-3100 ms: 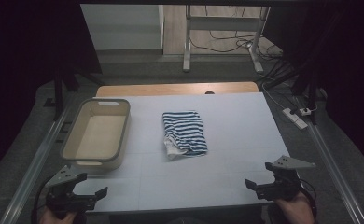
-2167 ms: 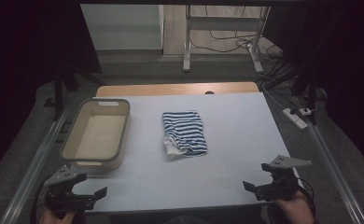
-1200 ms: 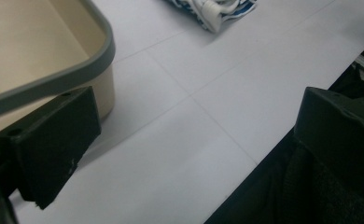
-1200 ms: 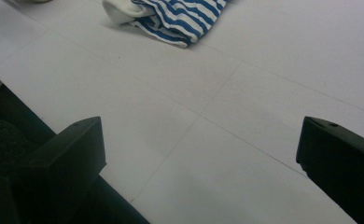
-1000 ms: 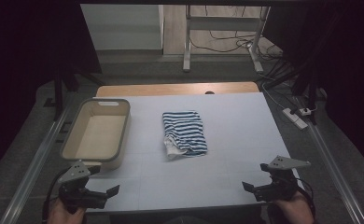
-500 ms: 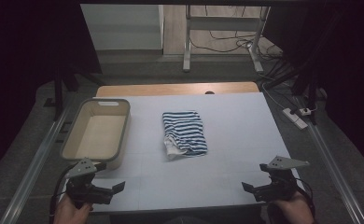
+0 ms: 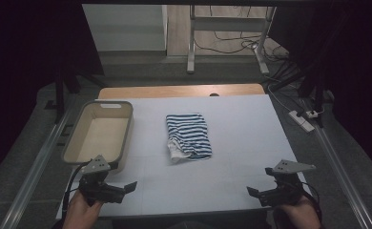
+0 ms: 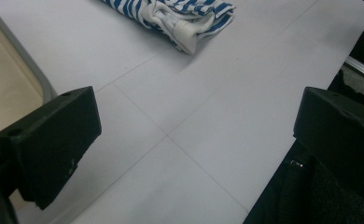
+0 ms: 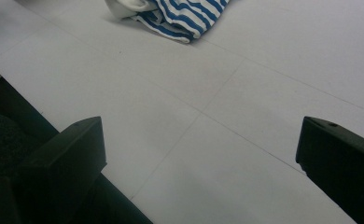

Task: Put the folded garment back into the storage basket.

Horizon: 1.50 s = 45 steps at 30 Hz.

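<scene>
Cloth (image 7: 189, 136) folded mid-table, untouched | left gripper (image 7: 127, 187) jaws apart, empty, beside bin (image 7: 98, 136) | right gripper (image 7: 253, 192) jaws apart, empty, near edge

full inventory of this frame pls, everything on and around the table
Folded blue-and-white striped cloth: 1, blue and white, middle of the table.
Beige rectangular plastic bin: 1, beige with grey rim, left side of the table, nothing visible inside.
White table top: 1, white with faint grid lines.
Wooden board: 1, light brown, along the table's far edge.
White power strip: 1, white, on the floor to the right.
Metal stand legs: grey, floor beyond the table.
Left gripper: 1, black, near left edge, open.
Right gripper: 1, black, near right edge, open.
</scene>
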Motion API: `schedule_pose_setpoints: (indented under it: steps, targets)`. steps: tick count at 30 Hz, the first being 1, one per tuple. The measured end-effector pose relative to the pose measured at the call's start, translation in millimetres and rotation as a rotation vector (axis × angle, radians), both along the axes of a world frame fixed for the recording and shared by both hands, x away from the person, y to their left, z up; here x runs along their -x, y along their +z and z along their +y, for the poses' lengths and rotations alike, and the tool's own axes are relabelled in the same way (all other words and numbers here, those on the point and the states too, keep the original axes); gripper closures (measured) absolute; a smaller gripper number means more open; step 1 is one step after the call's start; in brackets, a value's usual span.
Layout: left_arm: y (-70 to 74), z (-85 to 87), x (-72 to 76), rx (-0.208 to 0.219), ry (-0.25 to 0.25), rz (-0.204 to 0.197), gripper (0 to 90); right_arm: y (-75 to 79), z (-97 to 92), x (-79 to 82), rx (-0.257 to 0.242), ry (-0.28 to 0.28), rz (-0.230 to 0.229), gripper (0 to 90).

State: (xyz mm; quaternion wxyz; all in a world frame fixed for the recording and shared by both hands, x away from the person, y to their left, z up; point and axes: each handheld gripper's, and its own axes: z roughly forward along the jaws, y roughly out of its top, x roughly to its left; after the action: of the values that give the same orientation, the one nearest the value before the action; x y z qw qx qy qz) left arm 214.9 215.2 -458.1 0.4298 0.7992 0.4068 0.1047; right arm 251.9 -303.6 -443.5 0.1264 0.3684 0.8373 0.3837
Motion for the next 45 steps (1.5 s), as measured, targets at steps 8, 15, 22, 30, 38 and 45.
schedule_pose_setpoints:
  steps: [8, 15, 22, 30, 38, 45]
  targets:
    - [-1.2, -10.6, -12.7, -0.015, -0.008, 0.022, 0.0, 0.0, -0.1, 0.0, -0.001, 0.001, 0.0, 1.3]
    - [-0.5, -20.0, -23.3, -0.031, -0.016, 0.035, 0.0, 0.3, 0.5, 1.1, -0.003, 0.024, -0.007, 1.3]
    - [0.1, -29.0, -33.6, -0.041, -0.018, 0.038, 0.0, 0.2, 0.6, 1.1, -0.002, 0.025, -0.007, 1.2]
    - [-1.9, -37.2, -47.9, -0.046, -0.024, 0.055, 0.4, 0.0, 1.6, 1.4, 0.008, 0.039, -0.007, 1.2]
    - [-3.8, -43.2, -61.6, -0.04, -0.035, 0.057, 0.7, 0.0, 1.6, 1.4, 0.009, 0.039, -0.007, 1.2]
    - [-5.3, -52.3, -73.9, -0.058, -0.044, 0.057, 0.8, -0.1, 1.8, 1.6, 0.009, 0.042, -0.008, 1.1]
